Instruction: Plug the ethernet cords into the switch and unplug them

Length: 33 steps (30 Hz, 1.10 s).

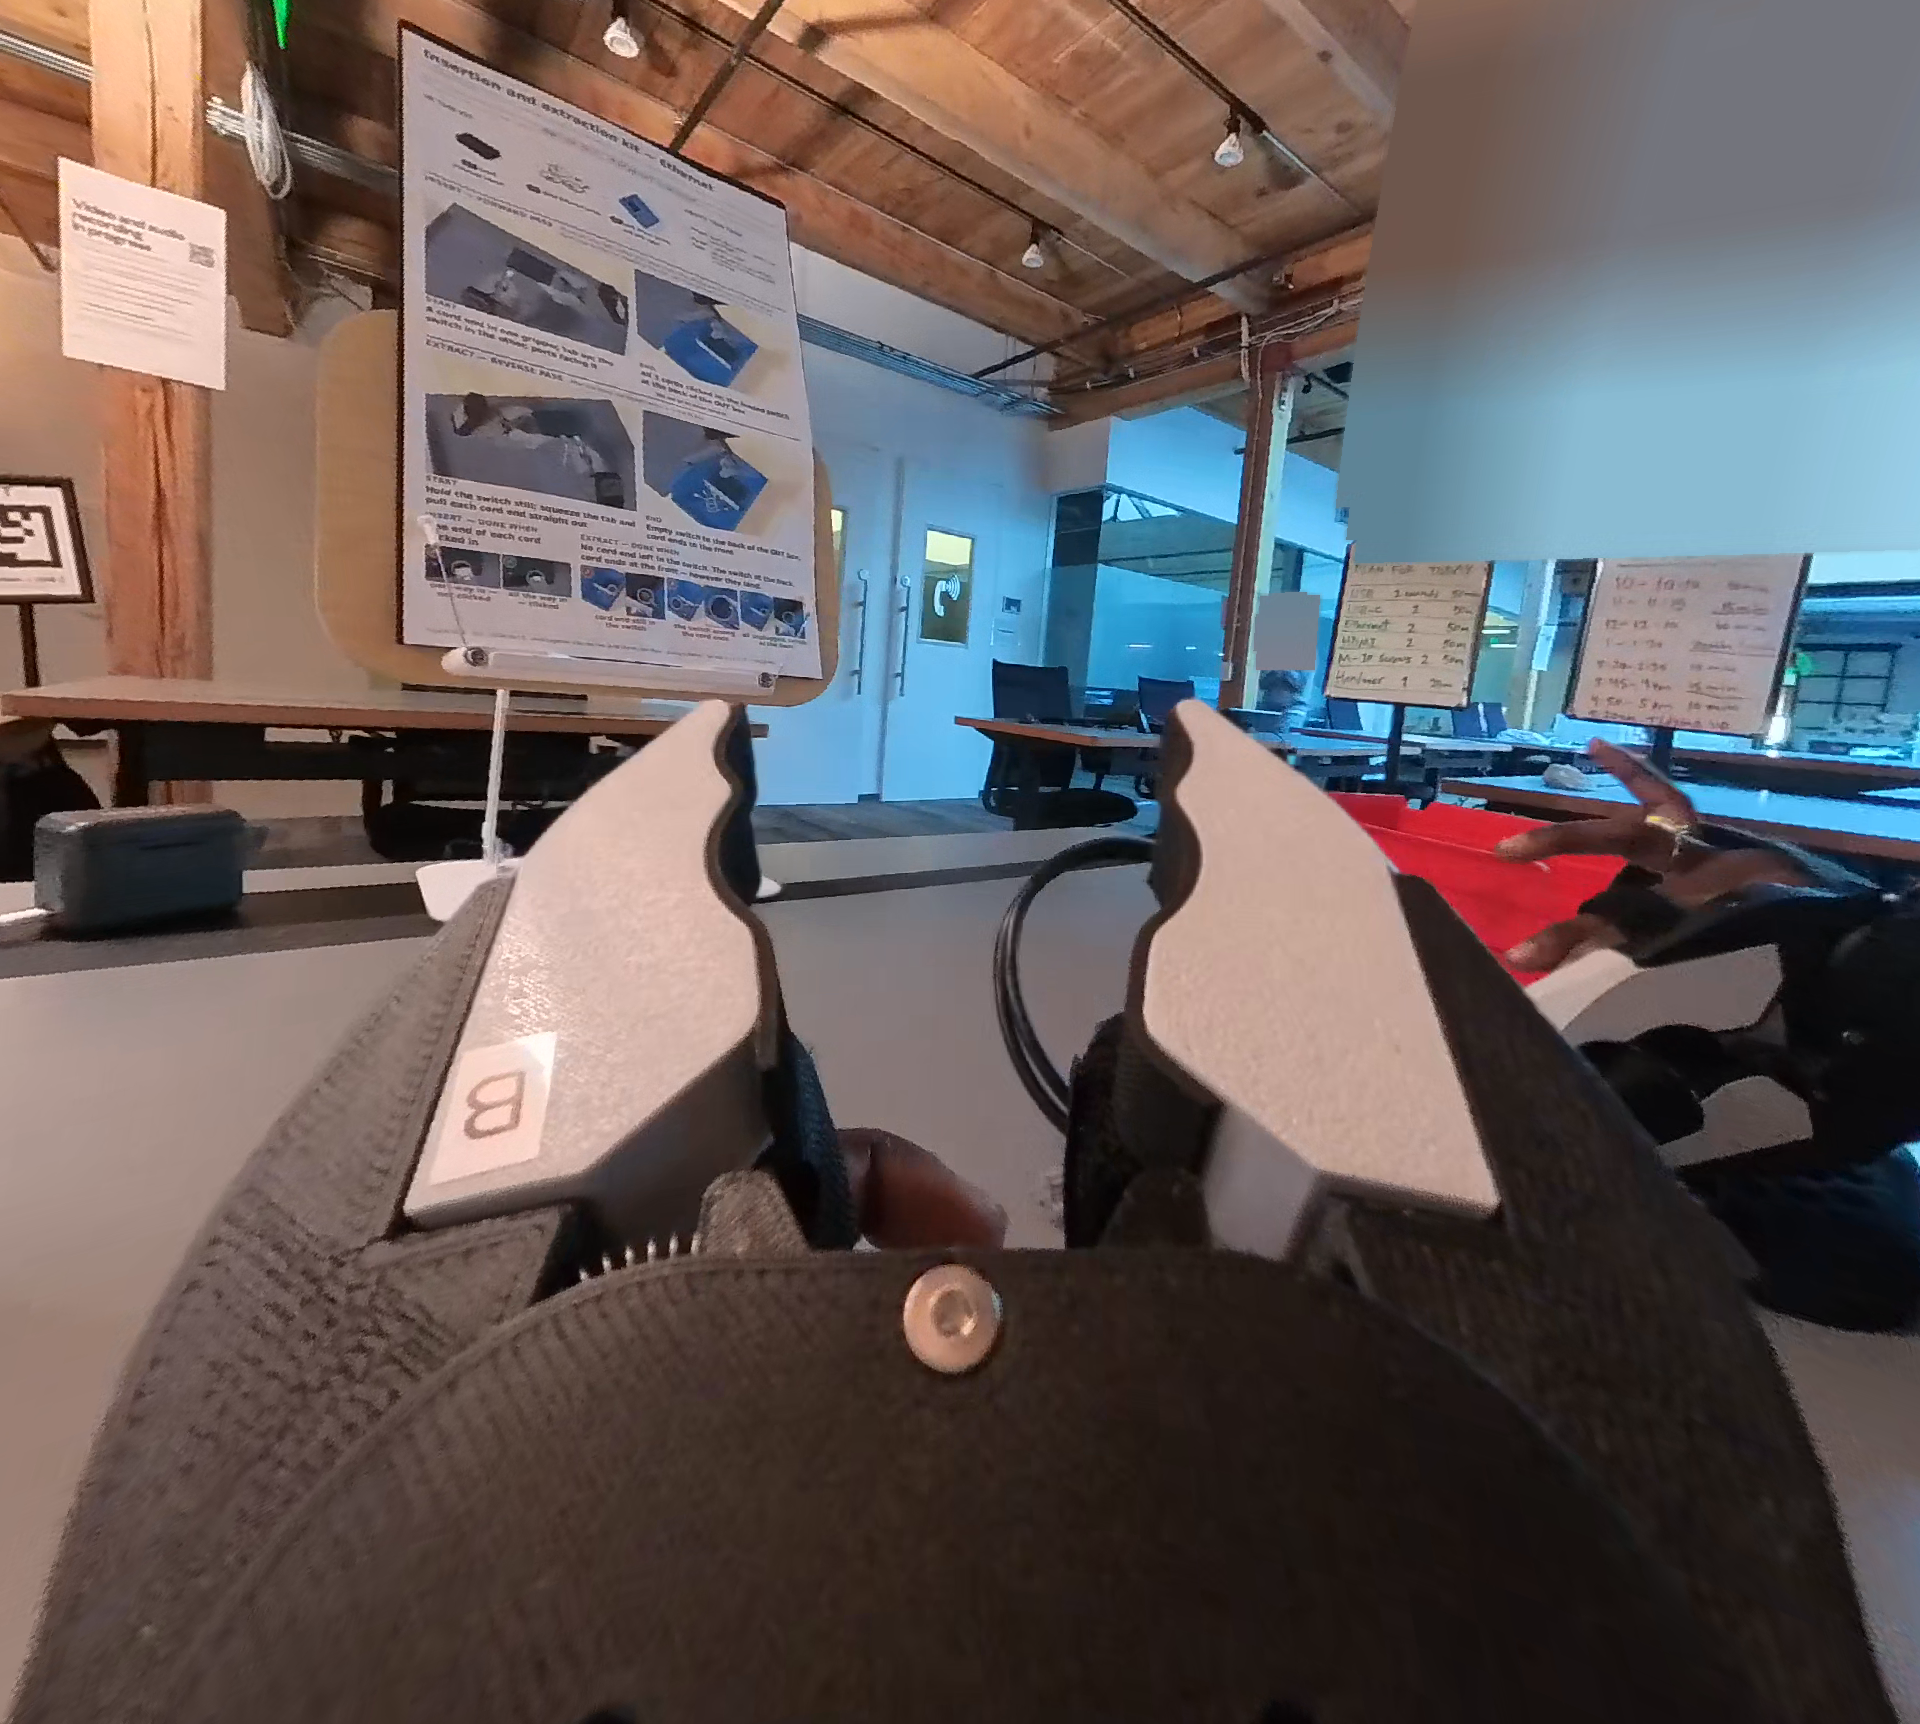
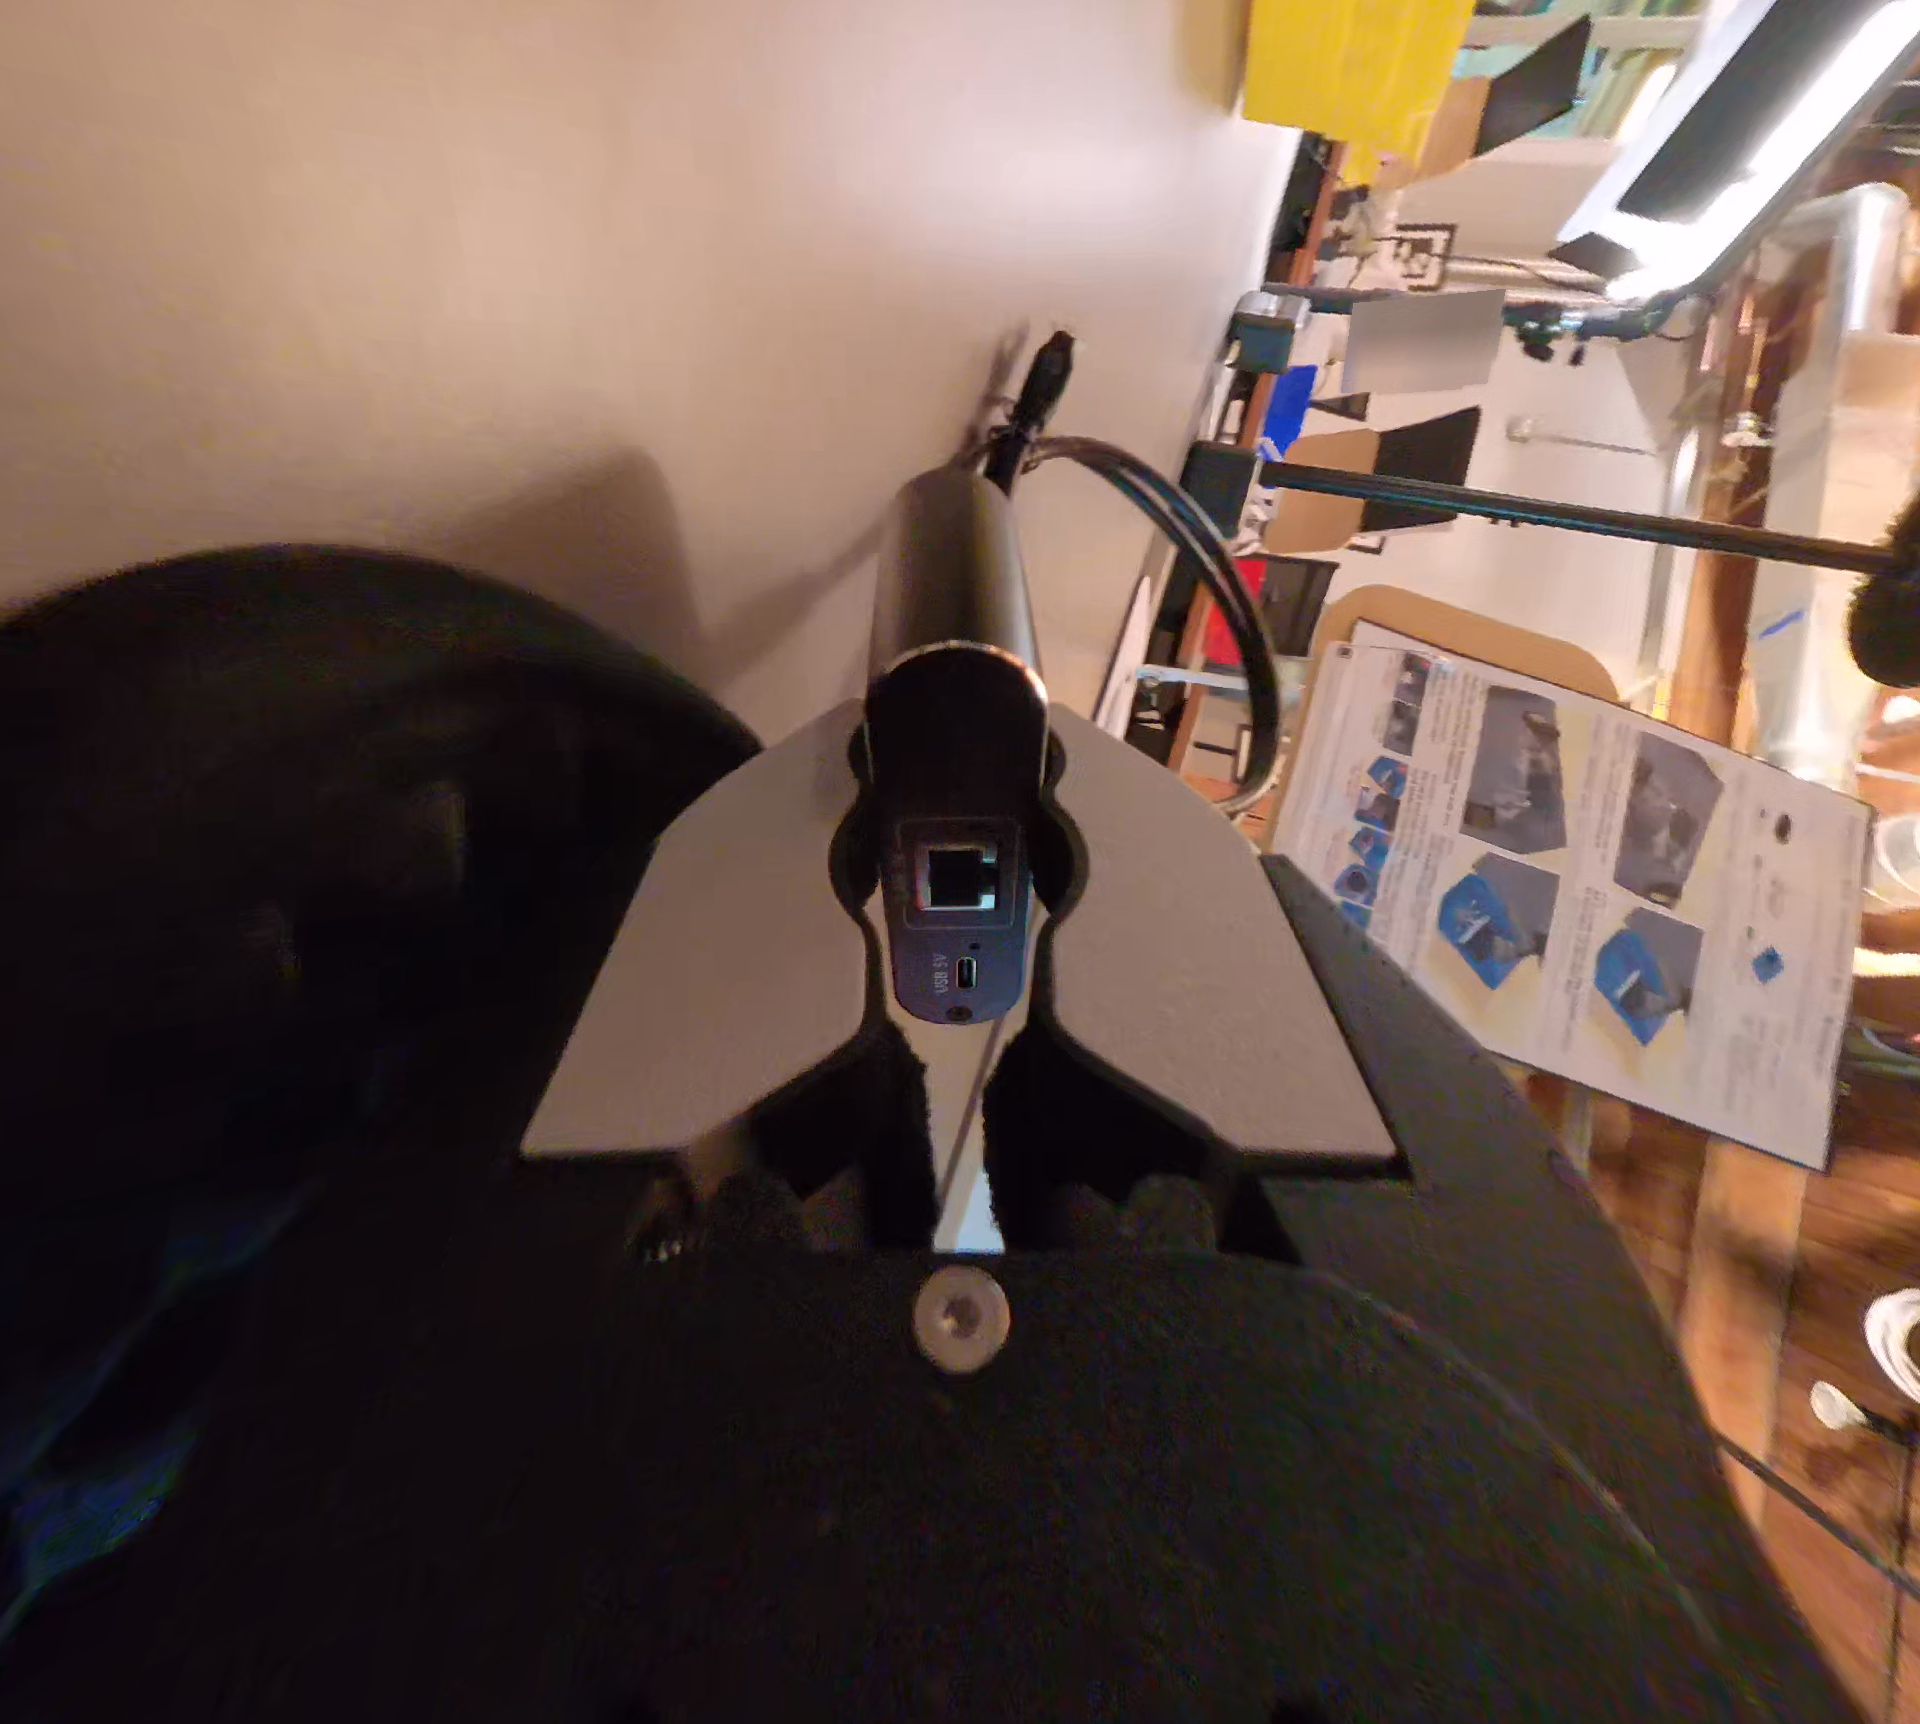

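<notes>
Cable loop (image 2: pixel 1236 594) beyond R-gripped switch (image 2: pixel 956 853)

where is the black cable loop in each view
Left wrist view: the cable loop shows low in the centre, between the open left fingers, on the grey table.
Right wrist view: the loop arcs right of centre, beyond the switch clamped in the right fingers.
Shared landmark: the instruction sheet on its stand.

Dark oblong switch (image 2: pixel 956 853) (port end facing camera) clamped; black cord (image 2: pixel 1195 552) loops beyond.
</notes>
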Each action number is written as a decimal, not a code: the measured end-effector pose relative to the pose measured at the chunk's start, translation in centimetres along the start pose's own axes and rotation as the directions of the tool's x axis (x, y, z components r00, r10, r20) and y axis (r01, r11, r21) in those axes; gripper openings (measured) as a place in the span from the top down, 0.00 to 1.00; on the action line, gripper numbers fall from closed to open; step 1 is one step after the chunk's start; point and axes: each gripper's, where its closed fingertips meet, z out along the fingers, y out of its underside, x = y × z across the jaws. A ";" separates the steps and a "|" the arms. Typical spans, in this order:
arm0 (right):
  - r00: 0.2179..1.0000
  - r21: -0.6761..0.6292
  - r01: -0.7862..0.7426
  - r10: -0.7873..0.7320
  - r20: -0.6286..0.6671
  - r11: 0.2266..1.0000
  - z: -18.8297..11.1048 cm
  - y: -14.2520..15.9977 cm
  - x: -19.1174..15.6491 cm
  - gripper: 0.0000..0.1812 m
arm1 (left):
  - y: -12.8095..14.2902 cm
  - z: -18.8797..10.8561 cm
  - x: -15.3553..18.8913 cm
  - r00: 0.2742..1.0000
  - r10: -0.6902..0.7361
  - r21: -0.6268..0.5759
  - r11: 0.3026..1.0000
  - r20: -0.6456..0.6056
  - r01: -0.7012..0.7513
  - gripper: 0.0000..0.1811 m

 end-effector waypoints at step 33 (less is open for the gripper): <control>0.231 0.833 -0.481 0.956 -0.181 0.274 -10.5 0.5 11.3 0.43 | 0.0 0.4 1.1 0.996 -0.056 -0.052 0.997 -0.073 0.052 0.50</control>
